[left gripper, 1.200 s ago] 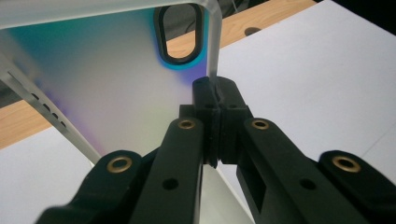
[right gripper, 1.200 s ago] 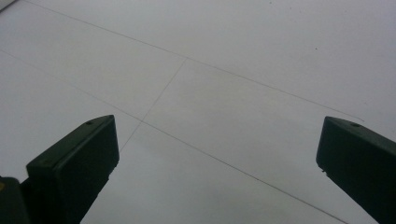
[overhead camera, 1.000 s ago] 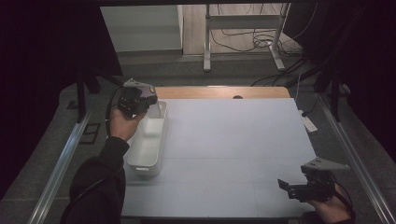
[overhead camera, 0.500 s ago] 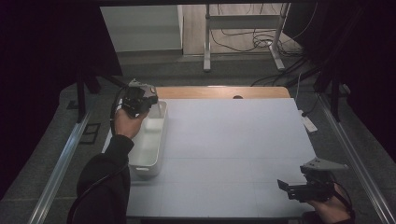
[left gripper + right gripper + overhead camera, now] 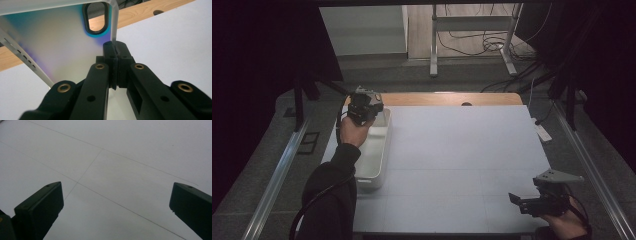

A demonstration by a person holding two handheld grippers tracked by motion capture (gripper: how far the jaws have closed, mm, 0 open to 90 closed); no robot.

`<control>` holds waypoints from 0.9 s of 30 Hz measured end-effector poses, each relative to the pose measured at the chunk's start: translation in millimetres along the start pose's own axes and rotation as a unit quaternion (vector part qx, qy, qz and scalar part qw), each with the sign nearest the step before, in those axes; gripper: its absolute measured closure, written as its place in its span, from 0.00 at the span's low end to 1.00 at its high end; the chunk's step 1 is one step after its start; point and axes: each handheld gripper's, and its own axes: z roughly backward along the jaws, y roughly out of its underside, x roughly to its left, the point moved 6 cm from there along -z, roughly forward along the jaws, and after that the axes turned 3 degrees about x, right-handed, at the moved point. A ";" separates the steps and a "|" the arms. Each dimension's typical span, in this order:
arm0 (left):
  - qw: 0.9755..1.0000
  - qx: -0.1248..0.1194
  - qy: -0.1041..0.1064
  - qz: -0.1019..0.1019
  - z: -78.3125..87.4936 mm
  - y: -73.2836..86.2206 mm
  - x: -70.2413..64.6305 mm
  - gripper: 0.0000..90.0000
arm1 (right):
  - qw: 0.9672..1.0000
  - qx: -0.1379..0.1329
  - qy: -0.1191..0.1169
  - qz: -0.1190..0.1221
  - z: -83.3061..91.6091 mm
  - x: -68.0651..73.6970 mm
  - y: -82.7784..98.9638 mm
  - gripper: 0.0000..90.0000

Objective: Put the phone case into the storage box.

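Observation:
A white plastic tray (image 5: pixel 373 156) lies lengthwise along the table's left side. My left gripper (image 5: pixel 363 108) is at the tray's far end, shut on its thin wall. In the left gripper view the jaws of my left gripper (image 5: pixel 115 48) pinch the edge of the tray wall (image 5: pixel 60 37) just below an oval handle hole (image 5: pixel 95 17). My right gripper (image 5: pixel 518 201) hovers low over the near right corner of the table, apart from the tray. In the right gripper view my right gripper (image 5: pixel 117 188) is open, with bare table between its jaws.
The white table top (image 5: pixel 462 150) ends in a wooden strip (image 5: pixel 452 98) at the far edge. Metal rails (image 5: pixel 277 175) run along both sides of the table. A stand (image 5: pixel 472 45) and cables sit on the floor beyond.
My left gripper has edged slightly right at the tray's far end, keeping its hold on the wall. The right gripper has stayed put.

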 end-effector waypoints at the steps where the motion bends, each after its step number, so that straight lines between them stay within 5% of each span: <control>1: 1.000 0.001 -0.001 0.002 -2.0 0.5 0.5 0.98 | 1.000 0.000 0.000 0.000 0.0 0.1 0.0 0.00; 27: 0.999 0.038 -0.018 0.022 -38.7 12.5 5.5 0.98 | 1.000 0.004 -0.002 0.008 -0.8 1.4 0.4 0.00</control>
